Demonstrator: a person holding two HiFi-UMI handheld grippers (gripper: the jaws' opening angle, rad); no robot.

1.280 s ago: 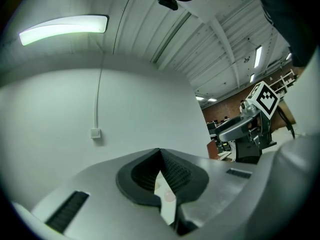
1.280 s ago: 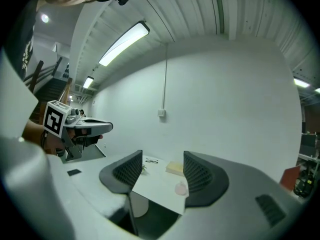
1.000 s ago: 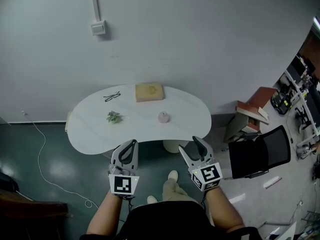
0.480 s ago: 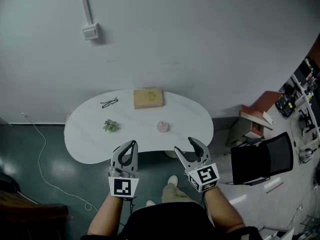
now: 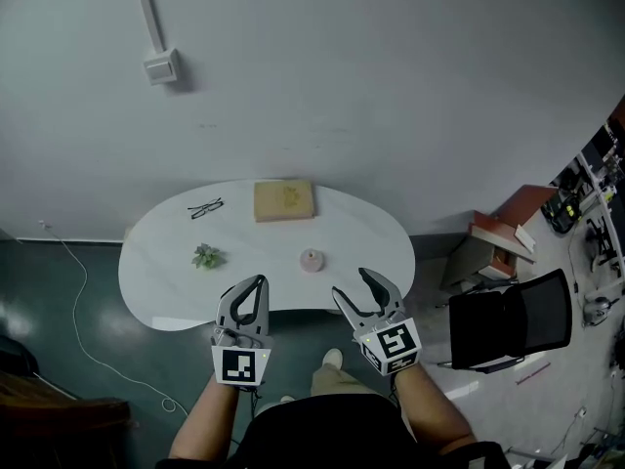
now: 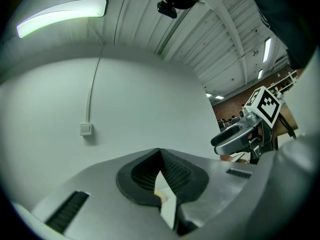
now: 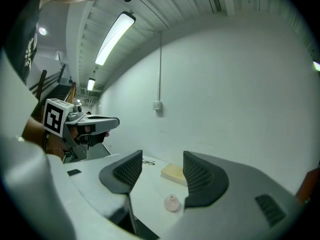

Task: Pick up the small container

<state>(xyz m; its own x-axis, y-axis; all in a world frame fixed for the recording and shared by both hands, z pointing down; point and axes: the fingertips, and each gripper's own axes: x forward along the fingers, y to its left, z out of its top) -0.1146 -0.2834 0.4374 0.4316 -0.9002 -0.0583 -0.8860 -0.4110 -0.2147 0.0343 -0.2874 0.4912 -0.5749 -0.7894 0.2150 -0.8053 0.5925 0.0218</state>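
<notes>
Pink small container [image 5: 312, 260] rests untouched; right hand-held gripper [image 5: 352, 283] gapes empty, left hand-held gripper [image 5: 252, 283] is pressed together.

A white kidney-shaped counter [image 5: 361, 237] carries glasses [image 5: 205, 208] near its far left edge, a tan box [image 5: 284, 201] beside them, and a green sprig [image 5: 206, 256] nearer. A switch box [image 5: 160, 66] sits on the grey wall, and a black chair [image 5: 508, 319] stands to the right.

We see one white table [image 5: 156, 281]. On it we count one small container [image 5: 312, 260], one flat tan box [image 5: 284, 201], one pair of glasses [image 5: 205, 208] and one little green plant [image 5: 206, 256]. We count two grippers: the left gripper [image 5: 254, 286] and the right gripper [image 5: 352, 283]. We also see one black chair [image 5: 508, 320].
</notes>
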